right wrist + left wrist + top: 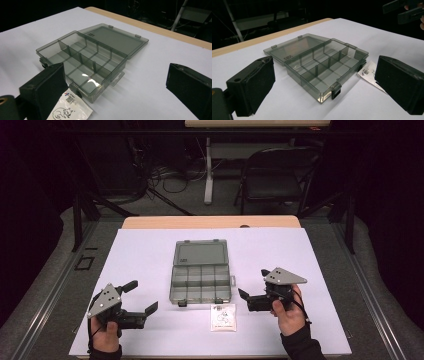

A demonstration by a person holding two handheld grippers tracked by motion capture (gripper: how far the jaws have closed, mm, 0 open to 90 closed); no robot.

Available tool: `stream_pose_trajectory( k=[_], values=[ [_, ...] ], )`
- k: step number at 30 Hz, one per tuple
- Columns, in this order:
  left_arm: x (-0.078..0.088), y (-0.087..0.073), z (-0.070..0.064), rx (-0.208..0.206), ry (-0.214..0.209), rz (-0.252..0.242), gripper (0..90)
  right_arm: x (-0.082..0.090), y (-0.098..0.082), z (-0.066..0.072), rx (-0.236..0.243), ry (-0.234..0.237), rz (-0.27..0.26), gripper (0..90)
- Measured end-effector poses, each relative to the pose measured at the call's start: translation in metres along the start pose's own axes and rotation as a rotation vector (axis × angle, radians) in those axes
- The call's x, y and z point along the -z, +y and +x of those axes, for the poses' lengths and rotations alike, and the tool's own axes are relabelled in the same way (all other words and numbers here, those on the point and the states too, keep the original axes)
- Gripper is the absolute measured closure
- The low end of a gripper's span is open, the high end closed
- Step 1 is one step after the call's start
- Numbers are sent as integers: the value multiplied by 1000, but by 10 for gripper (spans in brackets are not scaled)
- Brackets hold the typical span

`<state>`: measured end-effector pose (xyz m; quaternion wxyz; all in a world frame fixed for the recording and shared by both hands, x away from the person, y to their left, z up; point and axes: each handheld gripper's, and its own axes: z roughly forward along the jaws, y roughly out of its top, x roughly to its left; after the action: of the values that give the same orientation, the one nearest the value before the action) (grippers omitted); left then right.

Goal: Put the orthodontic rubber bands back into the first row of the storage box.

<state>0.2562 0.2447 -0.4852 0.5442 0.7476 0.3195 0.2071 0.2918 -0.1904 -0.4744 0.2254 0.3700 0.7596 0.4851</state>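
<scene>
A smoky transparent organizer box (201,282) lies in the middle of the white sheet, its lid (201,253) folded flat toward the back and its several compartments empty. A small white printed packet (223,317) lies just in front of its right corner. My left gripper (141,296) hovers open, left of the box and near the front, holding nothing. My right gripper (254,283) is open to the right of the box, also empty. The left gripper view has the box (322,65) and packet (368,73) between the jaws. The right gripper view has the box (82,60) ahead and the packet (67,110) beside the left jaw.
A white sheet (150,255) covers the table, with a strip of wooden tabletop (210,222) bare at the far edge. Beyond the table stand a dark folding chair (275,175) and a white table leg (208,170), with cables on the floor.
</scene>
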Motion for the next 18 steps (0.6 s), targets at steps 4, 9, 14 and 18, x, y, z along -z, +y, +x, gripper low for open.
stream_pose_trajectory(
  k=[4,9,14,18],
  values=[
    [0,0,0,-3,0,2,30,-5,-1,0,-3,18,11,20],
    [-1,0,0,-2,-2,0,30,-11,-2,0,0,30,30,20],
    [-2,-1,1,2,-1,5,30,-17,-5,2,4,24,49,0],
    [-2,-1,1,3,-2,4,30,-19,-7,2,-12,42,48,0]
  ],
)
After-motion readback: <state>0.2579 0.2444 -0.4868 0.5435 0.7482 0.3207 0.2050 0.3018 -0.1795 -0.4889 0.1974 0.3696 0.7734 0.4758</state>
